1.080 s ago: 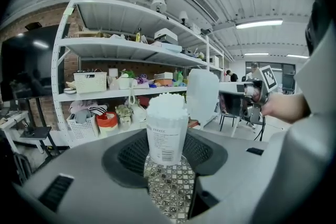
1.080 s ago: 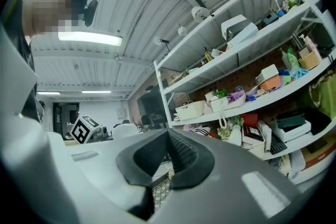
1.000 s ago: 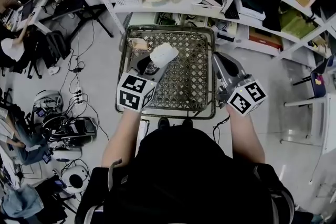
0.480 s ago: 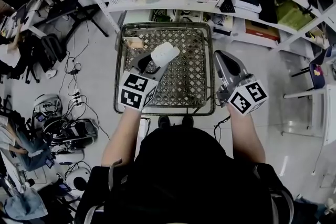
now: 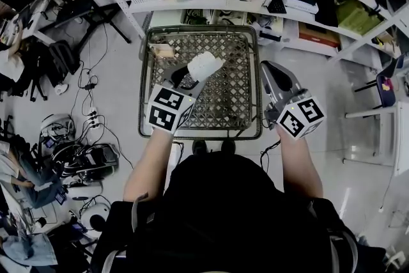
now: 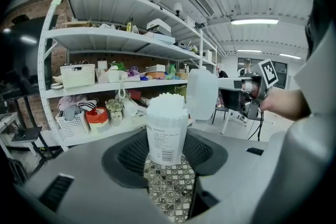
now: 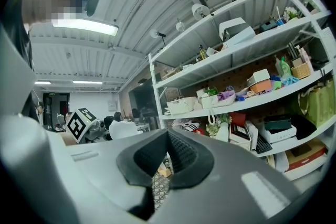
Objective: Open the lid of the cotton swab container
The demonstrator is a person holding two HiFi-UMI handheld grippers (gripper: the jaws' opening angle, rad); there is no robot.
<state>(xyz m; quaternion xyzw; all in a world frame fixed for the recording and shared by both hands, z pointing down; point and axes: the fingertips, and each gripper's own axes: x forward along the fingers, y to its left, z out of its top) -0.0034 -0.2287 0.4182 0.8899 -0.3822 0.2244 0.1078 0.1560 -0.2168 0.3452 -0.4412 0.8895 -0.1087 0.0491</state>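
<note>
Left hand-held gripper (image 5: pixel 190 77): out ahead of the torso, pointing forward and inward. Jaws stand wide, pads pressed on the sides of the cotton swab container (image 5: pixel 203 66).

Right hand-held gripper (image 5: pixel 270 71): pointing forward, jaws closed together, nothing between them.

Left forearm (image 5: pixel 148 166) and right forearm (image 5: pixel 299 169): bare, both stretched forward. The two grippers are well apart.

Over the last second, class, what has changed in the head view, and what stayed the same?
The left gripper tipped the cotton swab container slightly, so bumpy swab tips now show where a smooth white top did. It still grips the container, lid open; the right gripper stays shut and apart.
</note>
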